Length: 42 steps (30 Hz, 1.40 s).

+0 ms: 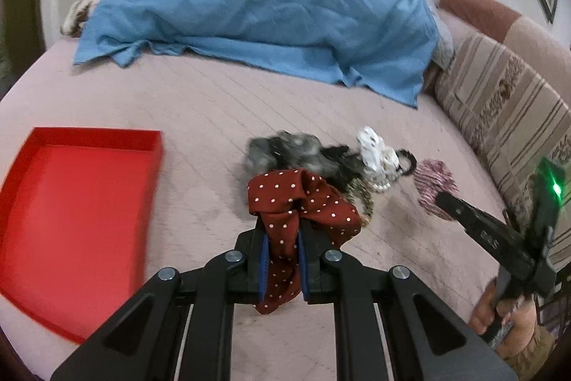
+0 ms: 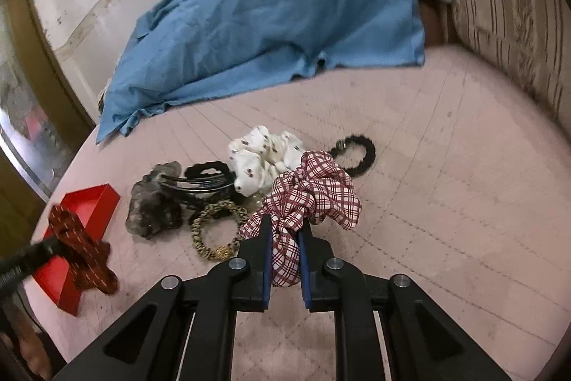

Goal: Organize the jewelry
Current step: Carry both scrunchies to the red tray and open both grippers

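Left tool (image 1: 282, 238) pinching dotted scrunchie (image 1: 303, 199), right tool (image 2: 285, 234) pinching plaid scrunchie (image 2: 314, 191) (no legible writing)

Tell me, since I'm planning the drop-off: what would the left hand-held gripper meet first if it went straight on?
Probably the grey scrunchie in the pile, just past the polka-dot scrunchie it holds; depth is unclear. The red tray lies off to the left.
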Available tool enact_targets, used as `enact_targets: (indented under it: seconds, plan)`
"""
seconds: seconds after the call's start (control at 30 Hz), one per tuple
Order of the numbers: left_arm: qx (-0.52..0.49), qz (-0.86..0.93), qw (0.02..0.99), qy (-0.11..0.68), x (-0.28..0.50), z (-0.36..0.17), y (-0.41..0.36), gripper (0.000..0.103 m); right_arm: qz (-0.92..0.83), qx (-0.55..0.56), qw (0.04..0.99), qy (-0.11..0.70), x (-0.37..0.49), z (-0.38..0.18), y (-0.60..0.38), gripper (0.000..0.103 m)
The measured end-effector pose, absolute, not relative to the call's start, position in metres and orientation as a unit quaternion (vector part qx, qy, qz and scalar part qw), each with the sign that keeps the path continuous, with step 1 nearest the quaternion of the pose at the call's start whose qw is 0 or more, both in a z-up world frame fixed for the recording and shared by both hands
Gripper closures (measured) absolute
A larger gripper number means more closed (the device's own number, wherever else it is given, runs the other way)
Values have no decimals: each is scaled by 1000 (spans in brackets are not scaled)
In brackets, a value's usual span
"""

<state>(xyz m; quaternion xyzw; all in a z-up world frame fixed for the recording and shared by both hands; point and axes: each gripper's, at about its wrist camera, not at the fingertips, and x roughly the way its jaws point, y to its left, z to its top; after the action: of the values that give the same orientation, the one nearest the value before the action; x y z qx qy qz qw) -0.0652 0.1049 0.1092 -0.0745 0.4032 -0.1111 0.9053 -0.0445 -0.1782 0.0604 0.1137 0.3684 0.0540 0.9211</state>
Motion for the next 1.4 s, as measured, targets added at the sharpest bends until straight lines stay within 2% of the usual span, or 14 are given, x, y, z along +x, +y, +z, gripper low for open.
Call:
enact_targets:
  seconds: [0.23, 0.77, 1.27, 1.33, 1.4]
  plan:
    - [-99, -77, 913, 387, -64, 120, 163, 90, 98, 96, 925, 354, -70, 89, -136, 90]
    - [-91, 39, 915, 390, -25, 97, 295, 90, 236, 48, 887, 393, -30, 106, 36, 89]
    - [-164, 69, 895, 408, 7, 73, 361, 89, 277, 0, 843, 461, 45, 56, 166, 88]
    - [-173, 69, 894, 407, 9, 73, 366, 87, 275, -3, 841, 466, 49, 50, 169, 87]
    - [-178, 67, 895, 403, 9, 73, 367, 80, 271, -5, 838, 473, 54, 42, 174, 87]
